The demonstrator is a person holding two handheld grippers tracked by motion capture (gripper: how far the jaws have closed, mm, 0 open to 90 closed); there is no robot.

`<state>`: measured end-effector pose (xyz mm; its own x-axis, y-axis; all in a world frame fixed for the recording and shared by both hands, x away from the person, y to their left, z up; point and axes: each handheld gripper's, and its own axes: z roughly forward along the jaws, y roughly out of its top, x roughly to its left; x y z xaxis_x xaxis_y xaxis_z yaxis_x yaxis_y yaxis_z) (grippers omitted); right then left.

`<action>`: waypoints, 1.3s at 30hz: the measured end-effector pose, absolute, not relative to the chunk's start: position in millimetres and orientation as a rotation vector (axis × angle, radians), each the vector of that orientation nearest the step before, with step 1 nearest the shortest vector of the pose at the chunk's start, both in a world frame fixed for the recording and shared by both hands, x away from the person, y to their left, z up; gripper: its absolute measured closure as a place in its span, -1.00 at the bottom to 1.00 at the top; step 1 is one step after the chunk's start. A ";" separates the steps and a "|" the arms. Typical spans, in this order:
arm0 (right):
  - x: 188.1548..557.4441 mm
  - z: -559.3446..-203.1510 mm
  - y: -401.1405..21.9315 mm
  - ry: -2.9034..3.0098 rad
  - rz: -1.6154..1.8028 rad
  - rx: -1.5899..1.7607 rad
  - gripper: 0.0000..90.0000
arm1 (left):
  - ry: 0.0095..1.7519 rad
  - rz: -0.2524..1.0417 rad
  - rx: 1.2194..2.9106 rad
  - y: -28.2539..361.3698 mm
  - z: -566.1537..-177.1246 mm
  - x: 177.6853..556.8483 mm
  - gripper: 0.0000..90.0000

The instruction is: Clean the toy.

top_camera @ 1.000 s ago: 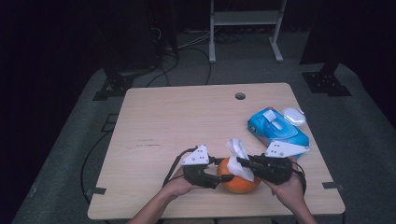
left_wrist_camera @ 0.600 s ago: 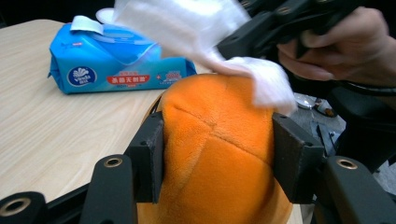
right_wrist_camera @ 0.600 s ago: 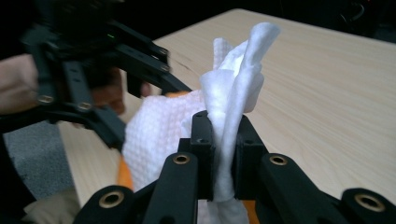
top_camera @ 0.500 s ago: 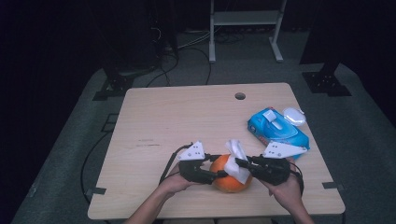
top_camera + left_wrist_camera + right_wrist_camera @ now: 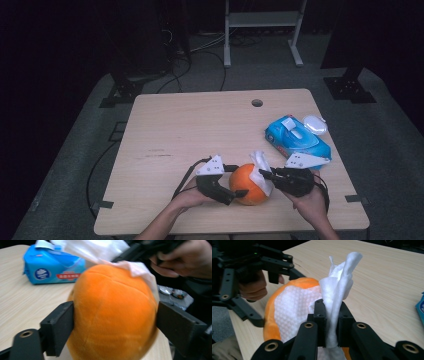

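Dark floor surrounds your pale desk; near its front edge sits the orange plush ball, with the blue wipes pack behind it to the right. Your left hand-held gripper, jaws just spread, straddles the ball's sides. Your right hand-held gripper pinches the white wipe draped over it. The ball looks soft and light: hold its widest middle, gently.

We find the far and left table bare and passable; the blue wipes pack and a white lid block the right; the orange ball fills the gap between both grippers.
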<state>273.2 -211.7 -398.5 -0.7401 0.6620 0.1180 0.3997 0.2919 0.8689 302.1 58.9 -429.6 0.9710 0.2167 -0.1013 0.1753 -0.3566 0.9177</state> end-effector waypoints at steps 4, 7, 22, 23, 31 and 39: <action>275.4 -401.4 -218.3 2.301 1.439 1.005 0.78 | 0.250 0.025 1.955 61.0 -427.9 300.8 -0.56; 275.6 -403.3 -219.5 2.305 1.446 1.016 0.78 | 0.295 0.064 1.988 56.4 -433.9 304.0 -0.76; 262.3 -380.6 -210.0 2.218 1.602 0.923 0.82 | 0.265 0.144 1.993 62.3 -414.9 297.3 -0.16; 261.2 -378.5 -209.1 2.214 1.620 0.904 0.82 | 0.273 0.146 1.993 61.7 -414.5 297.5 -0.16; 265.7 -384.2 -209.1 2.242 1.543 0.897 0.81 | 0.302 0.117 2.016 66.1 -416.8 301.0 -0.16; 274.5 -397.6 -209.4 2.290 1.495 0.941 0.80 | 0.323 0.105 2.003 66.3 -423.0 306.6 -0.56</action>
<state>274.5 -209.4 -397.6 -0.7607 0.6347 0.1357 0.3795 0.2654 0.8863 306.6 66.3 -423.0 0.9596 0.2726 -0.0690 0.1802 -0.4079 0.8951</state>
